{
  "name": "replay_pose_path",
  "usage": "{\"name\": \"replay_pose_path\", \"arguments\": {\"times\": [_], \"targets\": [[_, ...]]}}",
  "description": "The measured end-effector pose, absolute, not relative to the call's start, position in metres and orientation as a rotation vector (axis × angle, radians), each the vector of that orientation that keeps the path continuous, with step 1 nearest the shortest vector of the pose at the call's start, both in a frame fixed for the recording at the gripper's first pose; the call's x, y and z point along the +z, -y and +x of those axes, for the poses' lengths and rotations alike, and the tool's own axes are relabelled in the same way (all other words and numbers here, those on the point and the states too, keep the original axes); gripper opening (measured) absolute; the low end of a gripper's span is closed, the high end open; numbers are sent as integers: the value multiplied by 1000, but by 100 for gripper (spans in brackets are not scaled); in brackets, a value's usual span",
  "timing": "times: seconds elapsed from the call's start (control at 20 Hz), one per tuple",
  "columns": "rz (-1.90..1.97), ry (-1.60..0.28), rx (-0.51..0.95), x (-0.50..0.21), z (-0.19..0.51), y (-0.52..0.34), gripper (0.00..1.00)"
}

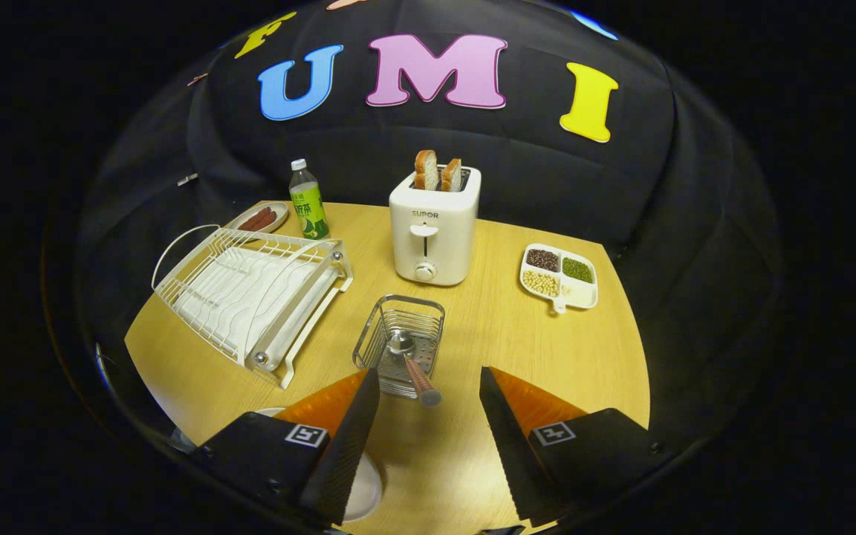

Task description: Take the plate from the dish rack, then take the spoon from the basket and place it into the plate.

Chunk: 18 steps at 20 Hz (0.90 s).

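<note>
My gripper (429, 383) is spread wide with nothing between its two fingers, hovering over the wooden table (547, 357). The plate (365, 487) lies flat on the table under my left finger, only an edge of white rim peeking out on either side of it, and the white dish rack (250, 293) off to the left looks empty, so I judge the first step done and the spoon step in hand. The spoon (412, 360) stands in the wire basket (398, 338) just ahead of my fingertips, its bowl down on the perforated floor and its reddish-brown handle leaning out over the near rim toward me, pointing into the gap between my fingers. The next move, as I read it, calls for easing forward and a little down so the fingers straddle that handle above the rim, pinching it, then lifting clear of the wire before swinging back to the plate. The basket's near rim is the thing most in the way; it is light and may drag along if a fingertip catches it. Beyond the basket stands a white toaster (435, 227) with two bread slices (438, 172) up, to its right a divided dish of beans (558, 276), and behind the rack a green bottle (307, 200) beside a small plate of sausages (258, 218), all well apart from my path.
</note>
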<state>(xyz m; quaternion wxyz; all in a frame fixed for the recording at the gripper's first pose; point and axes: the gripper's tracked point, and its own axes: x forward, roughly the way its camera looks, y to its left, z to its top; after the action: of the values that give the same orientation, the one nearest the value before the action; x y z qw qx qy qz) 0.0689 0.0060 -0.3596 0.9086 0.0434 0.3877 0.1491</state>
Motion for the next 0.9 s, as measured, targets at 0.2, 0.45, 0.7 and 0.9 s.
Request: {"name": "replay_pose_path", "arguments": {"times": [0.2,0.45,0.7,0.9], "targets": [[105,-867,338,-380,69,-19,42],[173,-882,364,-372,66,-31,15],[213,-818,308,-336,62,-16,13],[238,-738,300,-280,35,-3,13]]}}
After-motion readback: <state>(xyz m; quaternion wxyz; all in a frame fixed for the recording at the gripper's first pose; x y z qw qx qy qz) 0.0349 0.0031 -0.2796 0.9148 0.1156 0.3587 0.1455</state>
